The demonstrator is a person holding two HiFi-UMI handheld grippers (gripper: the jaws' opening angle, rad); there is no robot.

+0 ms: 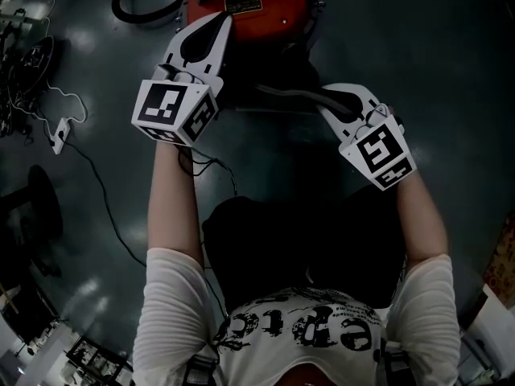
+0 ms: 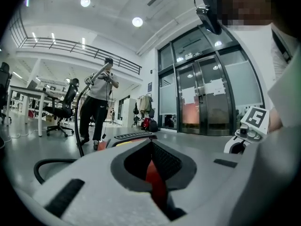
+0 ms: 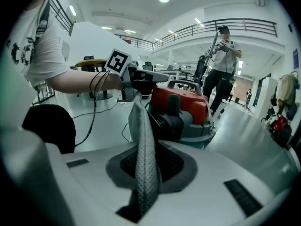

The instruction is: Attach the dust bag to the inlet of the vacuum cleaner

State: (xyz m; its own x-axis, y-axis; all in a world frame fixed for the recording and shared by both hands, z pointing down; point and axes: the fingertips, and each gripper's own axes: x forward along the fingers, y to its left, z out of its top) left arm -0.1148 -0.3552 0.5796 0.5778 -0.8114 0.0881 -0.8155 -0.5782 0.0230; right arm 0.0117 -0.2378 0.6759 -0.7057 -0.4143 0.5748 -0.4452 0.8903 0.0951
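Observation:
The red vacuum cleaner (image 1: 257,6) stands on the floor in front of me, its black inlet (image 3: 171,121) facing my right gripper. In the right gripper view the grey mesh dust bag (image 3: 141,126) stands as an upright fold, pinched between the jaws of my right gripper (image 3: 149,171). From the head view the bag (image 1: 294,96) is a dark strip running left from the right gripper (image 1: 331,101). My left gripper (image 1: 217,26) reaches level to the cleaner's near edge. A red sliver of the body (image 2: 155,180) sits between the closed jaws of the left gripper (image 2: 153,147).
A black hose (image 1: 141,6) curls left of the cleaner. A white power strip (image 1: 59,135) and cables lie on the floor at left. Farther off are a standing person (image 3: 221,74) with a pole, an office chair (image 2: 63,107) and glass doors (image 2: 207,98).

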